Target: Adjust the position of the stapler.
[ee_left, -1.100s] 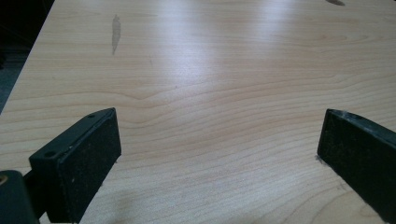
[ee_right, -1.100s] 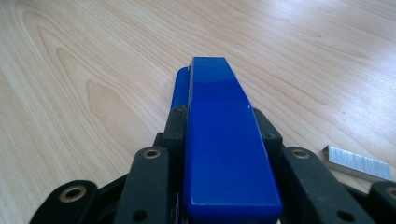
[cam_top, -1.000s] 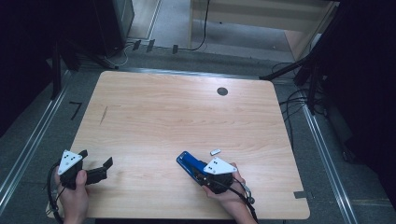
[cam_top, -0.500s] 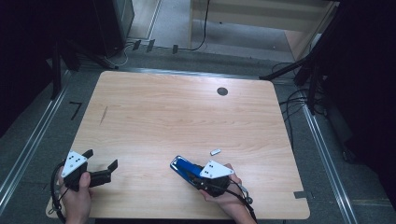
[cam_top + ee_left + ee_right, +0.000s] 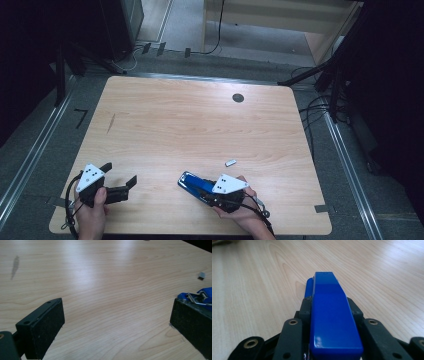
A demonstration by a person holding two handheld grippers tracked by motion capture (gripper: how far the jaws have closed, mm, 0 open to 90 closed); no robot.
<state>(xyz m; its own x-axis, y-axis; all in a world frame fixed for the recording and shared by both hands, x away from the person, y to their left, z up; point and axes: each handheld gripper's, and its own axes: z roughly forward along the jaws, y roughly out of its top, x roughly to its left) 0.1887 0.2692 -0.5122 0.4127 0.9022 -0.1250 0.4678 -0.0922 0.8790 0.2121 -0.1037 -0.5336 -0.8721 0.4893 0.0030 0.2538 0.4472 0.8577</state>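
Blue stapler (image 5: 332,315) clamped lengthwise between right gripper's (image 5: 212,192) jaws, seemingly just above table (image 5: 200,125).

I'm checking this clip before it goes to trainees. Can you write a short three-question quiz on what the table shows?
1. True or false: the right hand-held gripper is shut on the blue stapler.
2. How do the jaws of the left hand-held gripper stand? A. wide open with nothing between them; B. closed on a cable; C. closed on a pen.
3. What small thing lies on the table just beyond the stapler?

Key
1. True: its jaws press both sides of the stapler.
2. A.
3. A small pale grey piece, too small to identify, lying apart from the stapler.
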